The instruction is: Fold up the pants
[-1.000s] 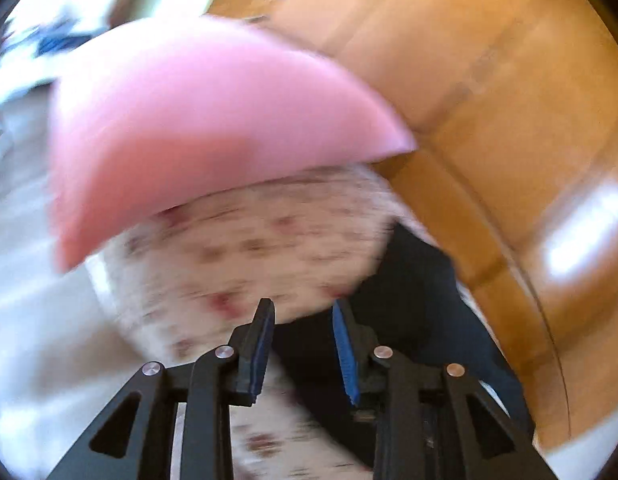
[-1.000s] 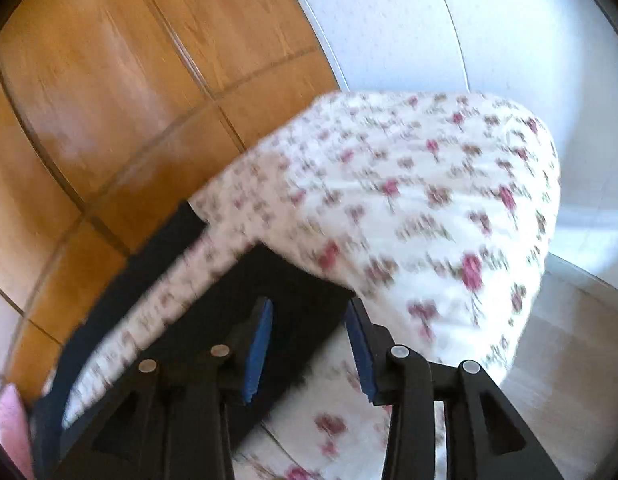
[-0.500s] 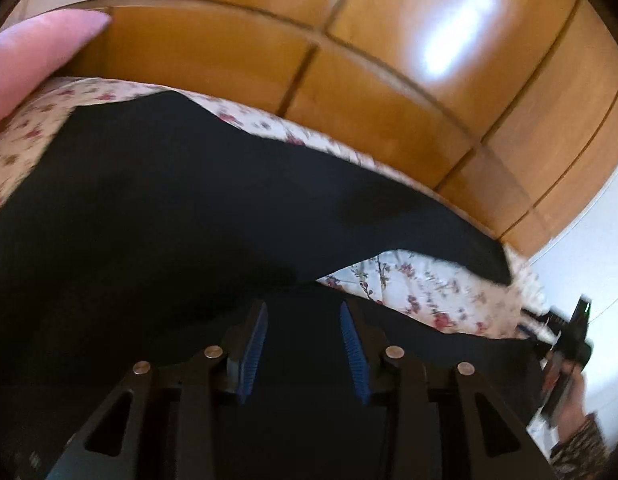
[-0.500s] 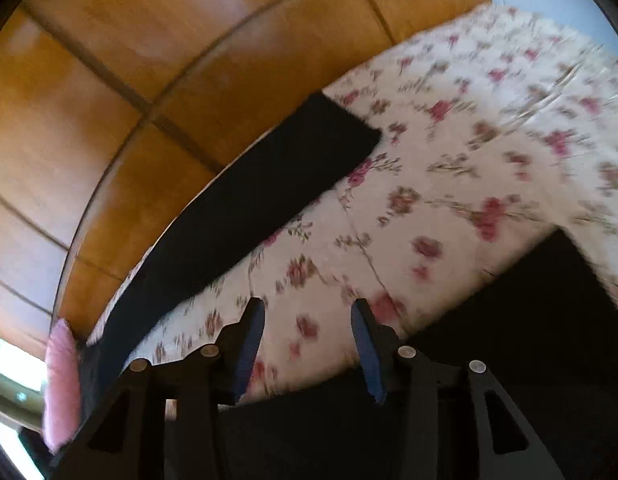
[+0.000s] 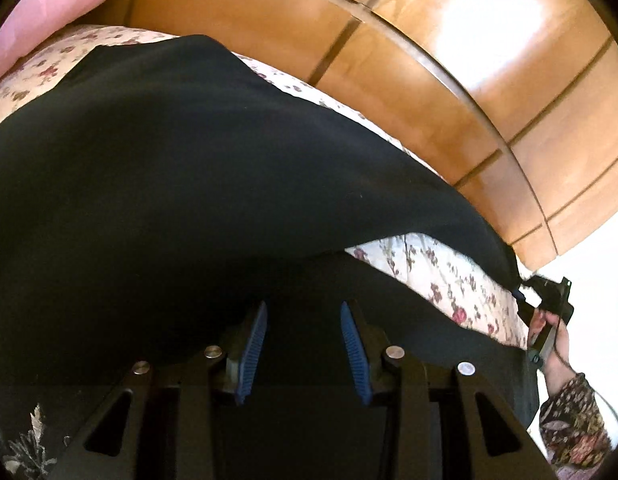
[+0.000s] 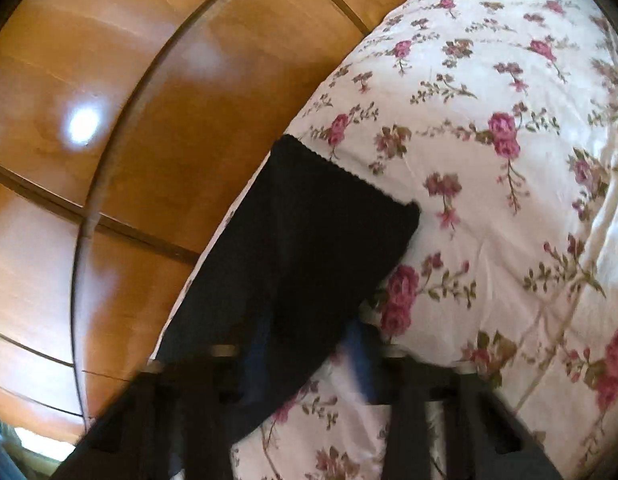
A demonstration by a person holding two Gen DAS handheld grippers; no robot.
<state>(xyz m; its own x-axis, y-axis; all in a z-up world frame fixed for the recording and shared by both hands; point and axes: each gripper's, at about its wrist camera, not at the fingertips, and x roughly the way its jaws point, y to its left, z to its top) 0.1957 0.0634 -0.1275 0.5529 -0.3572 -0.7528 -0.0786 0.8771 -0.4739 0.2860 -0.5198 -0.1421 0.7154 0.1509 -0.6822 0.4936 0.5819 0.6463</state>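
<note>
Black pants [image 5: 213,168] spread over floral bedspread [image 5: 449,276], wooden wardrobe [image 5: 449,92] behind. Left gripper [image 5: 303,344] over dark cloth, jaws apart, nothing pinched. Right gripper [image 6: 305,364] blurred, jaws just closing on pant leg end [image 6: 309,240]; hem toward 1 o'clock. Pink pillow [image 5: 57,4] at 10 o'clock.

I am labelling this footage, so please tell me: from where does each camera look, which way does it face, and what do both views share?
Left wrist: on the left gripper, looking down along its open fingers over the black pants toward the wardrobe; the right gripper and hand show at right.
Right wrist: on the right gripper, looking along its blurred fingers, just closing with a pant leg between them.
Shared: black pants, floral bedspread, wardrobe.
</note>
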